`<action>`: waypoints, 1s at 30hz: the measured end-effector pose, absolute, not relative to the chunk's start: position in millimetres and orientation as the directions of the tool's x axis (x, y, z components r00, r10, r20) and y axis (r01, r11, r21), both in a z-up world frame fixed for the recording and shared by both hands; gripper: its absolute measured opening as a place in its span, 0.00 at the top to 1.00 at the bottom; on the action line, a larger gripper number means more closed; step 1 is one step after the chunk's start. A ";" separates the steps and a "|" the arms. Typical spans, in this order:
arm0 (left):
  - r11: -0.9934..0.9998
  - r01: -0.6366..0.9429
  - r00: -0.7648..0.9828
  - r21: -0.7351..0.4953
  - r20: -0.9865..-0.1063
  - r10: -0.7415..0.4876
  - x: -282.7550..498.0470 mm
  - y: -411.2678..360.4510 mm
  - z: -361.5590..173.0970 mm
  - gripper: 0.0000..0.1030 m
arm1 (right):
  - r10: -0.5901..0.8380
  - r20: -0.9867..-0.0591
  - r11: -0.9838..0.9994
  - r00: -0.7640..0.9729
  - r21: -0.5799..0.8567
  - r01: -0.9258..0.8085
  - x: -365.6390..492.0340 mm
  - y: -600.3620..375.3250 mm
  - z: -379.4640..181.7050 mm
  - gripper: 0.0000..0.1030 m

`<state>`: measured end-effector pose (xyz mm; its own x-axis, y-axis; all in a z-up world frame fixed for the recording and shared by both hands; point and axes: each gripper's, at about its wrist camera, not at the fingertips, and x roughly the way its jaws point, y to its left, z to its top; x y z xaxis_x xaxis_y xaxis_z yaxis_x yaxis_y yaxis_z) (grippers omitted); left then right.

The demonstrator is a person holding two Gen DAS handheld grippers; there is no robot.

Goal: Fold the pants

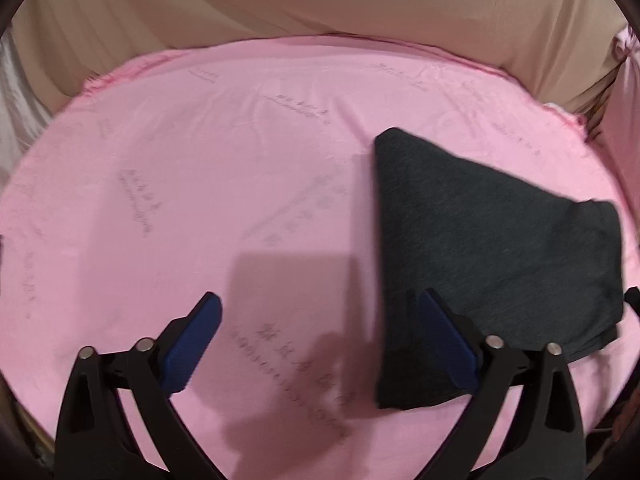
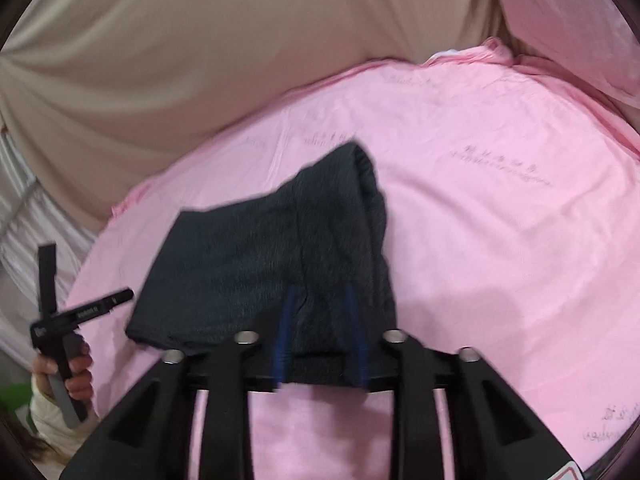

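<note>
The dark grey pants (image 1: 492, 240) lie folded into a compact stack on the pink sheet (image 1: 200, 160), right of centre in the left wrist view. My left gripper (image 1: 320, 300) is open and empty, held just above the sheet; its right finger (image 1: 448, 336) overlaps the stack's near left edge. In the right wrist view my right gripper (image 2: 322, 292) is partly closed, with its blue pads over the near edge of the pants (image 2: 260, 248), whose far end looks raised. The left gripper also shows at that view's left edge (image 2: 116, 300).
A beige cloth (image 1: 360, 0) hangs along the far side of the pink sheet. More pink fabric (image 2: 560, 20) is bunched at the far right. A hand (image 2: 68, 372) holds the left gripper's handle at the sheet's left edge.
</note>
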<state>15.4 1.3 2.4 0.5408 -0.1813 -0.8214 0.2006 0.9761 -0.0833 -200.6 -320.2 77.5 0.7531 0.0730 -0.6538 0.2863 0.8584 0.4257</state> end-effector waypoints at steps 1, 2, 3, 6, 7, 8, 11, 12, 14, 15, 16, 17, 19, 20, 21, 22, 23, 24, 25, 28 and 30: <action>0.963 0.226 0.515 -0.147 -0.821 -0.246 23.1 -1.3 1.1 0.05 | 0.054 -0.638 0.842 0.768 0.442 0.309 -203.3 -327.9 80.2 0.35; 0.955 0.234 0.484 -0.181 -0.831 -0.276 31.4 -4.8 -2.5 0.05 | 0.048 -0.639 0.833 0.767 0.449 0.322 -201.9 -334.1 80.0 0.35; 0.950 0.225 0.443 -0.217 -0.846 -0.298 44.7 -9.1 -9.8 0.05 | 0.051 -0.646 0.828 0.762 0.454 0.330 -199.0 -339.2 76.2 0.35; 0.922 0.192 0.337 -0.337 -0.860 -0.384 68.8 -17.4 -31.4 0.05 | 0.114 -0.673 0.810 0.731 0.489 0.324 -177.8 -348.7 58.4 0.30; 0.921 0.193 0.359 -0.337 -0.850 -0.386 69.5 -19.1 -30.8 0.06 | 0.145 -0.688 0.804 0.711 0.501 0.321 -168.5 -348.8 48.5 0.30; 0.915 0.216 0.367 -0.340 -0.840 -0.399 70.3 -22.8 -30.4 0.15 | 0.159 -0.699 0.801 0.698 0.504 0.323 -163.3 -348.3 41.7 0.30; 0.886 0.272 0.343 -0.375 -0.823 -0.453 70.8 -32.3 -31.8 0.70 | 0.192 -0.713 0.794 0.674 0.517 0.321 -149.1 -340.9 20.5 0.29; 0.867 0.274 0.316 -0.416 -0.813 -0.489 71.7 -33.6 -33.0 0.72 | 0.173 -0.697 0.802 0.696 0.510 0.312 -147.4 -337.8 21.0 0.32; 0.868 0.292 0.320 -0.402 -0.814 -0.485 74.2 -38.3 -28.8 0.87 | 0.231 -0.683 0.790 0.693 0.547 0.276 -141.1 -328.7 22.3 0.64; 0.866 0.289 0.320 -0.408 -0.812 -0.489 75.4 -37.1 -26.6 0.88 | 0.243 -0.673 0.784 0.699 0.560 0.267 -139.2 -325.2 29.6 0.74; 0.857 0.293 0.322 -0.424 -0.800 -0.506 76.0 -32.5 -20.4 0.90 | 0.247 -0.664 0.789 0.705 0.560 0.252 -138.7 -320.6 38.8 0.76; 0.846 0.294 0.330 -0.444 -0.784 -0.526 74.8 -26.0 -13.1 0.91 | 0.256 -0.646 0.794 0.719 0.565 0.225 -140.3 -313.4 52.0 0.77; 0.820 0.312 0.341 -0.479 -0.750 -0.568 64.9 -7.7 6.8 0.91 | 0.302 -0.597 0.788 0.744 0.595 0.158 -141.6 -297.5 77.9 0.78; 0.824 0.312 0.358 -0.474 -0.744 -0.564 57.8 3.6 16.9 0.91 | 0.324 -0.578 0.780 0.749 0.612 0.135 -141.4 -291.7 85.3 0.78; 0.840 0.311 0.395 -0.445 -0.743 -0.540 45.8 20.8 28.7 0.91 | 0.354 -0.561 0.762 0.749 0.637 0.117 -141.9 -286.1 89.0 0.78; 0.855 0.300 0.419 -0.423 -0.747 -0.517 36.5 36.6 35.2 0.91 | 0.396 -0.548 0.738 0.737 0.667 0.099 -141.4 -279.2 87.7 0.78; 0.865 0.292 0.431 -0.407 -0.752 -0.499 29.1 50.4 38.2 0.90 | 0.425 -0.549 0.728 0.720 0.680 0.088 -140.2 -270.7 81.8 0.78; 0.872 0.281 0.433 -0.401 -0.758 -0.488 23.5 63.0 38.3 0.90 | 0.441 -0.564 0.729 0.698 0.678 0.088 -138.2 -260.7 71.3 0.78; 0.884 0.252 0.427 -0.394 -0.774 -0.467 18.9 78.7 32.1 0.89 | 0.447 -0.591 0.738 0.671 0.668 0.097 -135.1 -252.0 59.7 0.75; 0.945 0.191 0.391 -0.266 -0.862 -0.322 16.3 91.3 -15.4 0.84 | 0.353 -0.696 0.817 0.625 0.555 0.157 -131.7 -230.0 26.3 0.66; 0.948 0.174 0.396 -0.266 -0.863 -0.315 14.5 95.1 -28.2 0.82 | 0.328 -0.691 0.813 0.644 0.554 0.181 -139.1 -230.6 36.2 0.60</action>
<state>14.5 95.1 -28.2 0.3960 -0.3148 -0.8626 0.1736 0.9481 -0.2663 -139.1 -230.6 36.2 0.6443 0.3279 -0.6909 0.1806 0.8127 0.5540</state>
